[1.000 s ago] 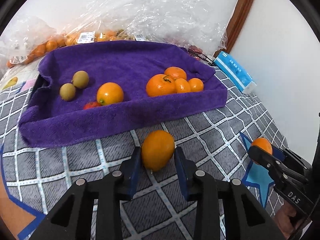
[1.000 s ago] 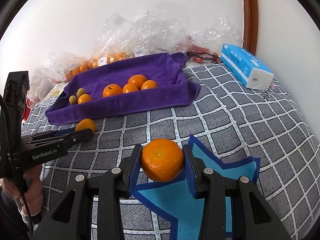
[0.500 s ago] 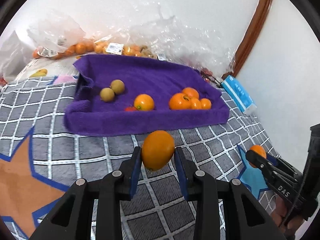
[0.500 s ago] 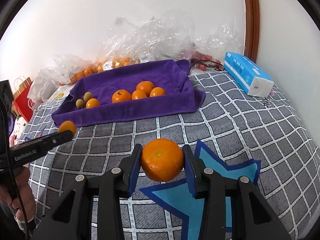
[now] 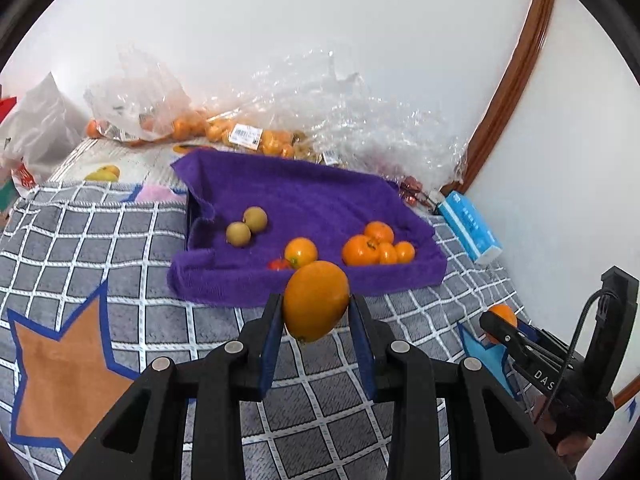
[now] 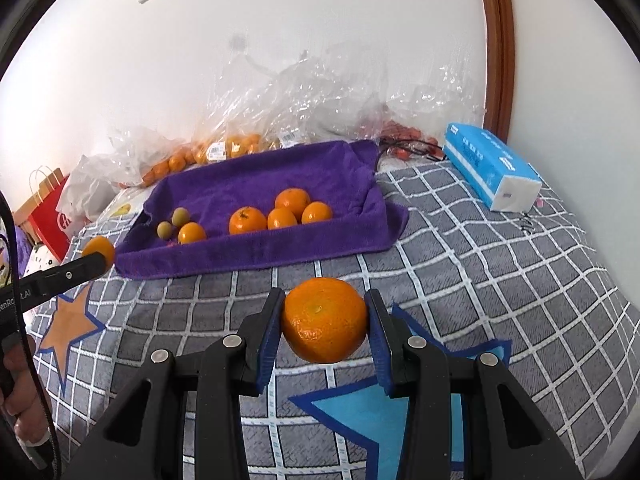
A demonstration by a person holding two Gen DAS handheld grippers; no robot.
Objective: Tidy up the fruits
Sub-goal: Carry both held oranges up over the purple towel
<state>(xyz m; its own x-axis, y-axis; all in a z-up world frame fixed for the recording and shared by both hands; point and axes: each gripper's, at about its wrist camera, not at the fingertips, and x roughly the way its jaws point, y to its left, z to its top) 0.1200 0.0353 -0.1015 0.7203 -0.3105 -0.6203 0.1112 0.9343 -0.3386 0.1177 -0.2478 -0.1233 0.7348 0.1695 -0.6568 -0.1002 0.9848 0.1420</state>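
Two handheld grippers over checked bedspread [image 6: 500,248], each carrying fruit. Left gripper [image 5: 316,326] clenched on smooth oval orange [image 5: 316,300], held clear of bedding, aimed at near edge of purple towel tray [image 5: 320,196]. Right gripper [image 6: 325,330] clenched on dimpled mandarin [image 6: 324,319], above blue star patch. Tray apparently sorted by kind: cluster of mandarins [image 5: 376,248] at right, lone orange [image 5: 301,252] in middle, two greenish fruits [image 5: 247,226] at left. Likely next: each piece goes beside its match. Supply bags [image 6: 224,148] against wall behind tray.
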